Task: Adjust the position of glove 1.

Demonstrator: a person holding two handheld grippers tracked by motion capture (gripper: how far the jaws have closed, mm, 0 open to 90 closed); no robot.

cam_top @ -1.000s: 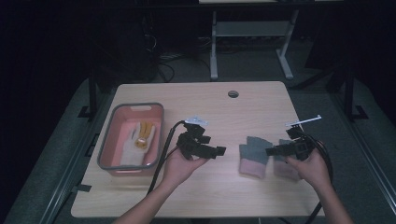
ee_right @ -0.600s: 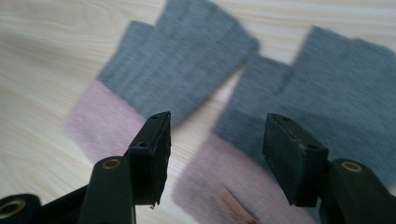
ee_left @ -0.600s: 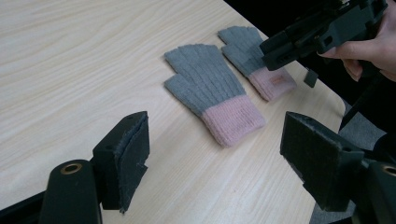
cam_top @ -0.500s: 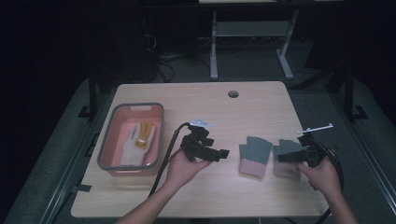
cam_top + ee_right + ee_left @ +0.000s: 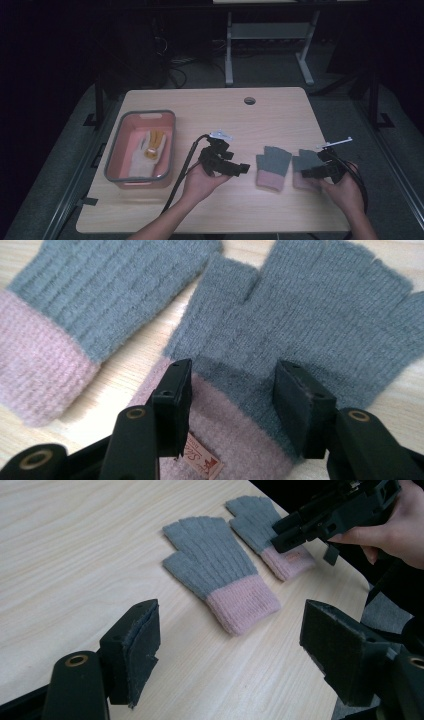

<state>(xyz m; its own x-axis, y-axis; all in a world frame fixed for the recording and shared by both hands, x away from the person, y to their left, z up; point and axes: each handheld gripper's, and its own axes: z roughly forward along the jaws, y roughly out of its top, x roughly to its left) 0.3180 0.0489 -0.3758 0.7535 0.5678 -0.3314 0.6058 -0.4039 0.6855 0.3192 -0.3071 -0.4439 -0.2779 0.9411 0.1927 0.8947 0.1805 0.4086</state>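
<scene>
Two grey fingerless gloves with pink cuffs lie side by side on the wooden table (image 5: 280, 105). The right gripper (image 5: 230, 395) hangs over the right glove (image 5: 310, 325), jaws spread astride its cuff. The left gripper (image 5: 230, 645), jaws wide apart, points at the left glove (image 5: 215, 565). A pink tub (image 5: 112, 160) holds another glove (image 5: 150, 145).

Basin (image 5: 114, 162) at table (image 5: 215, 107) left, glove inside (image 5: 150, 147); two gloves (image 5: 272, 165) side by side right.
</scene>
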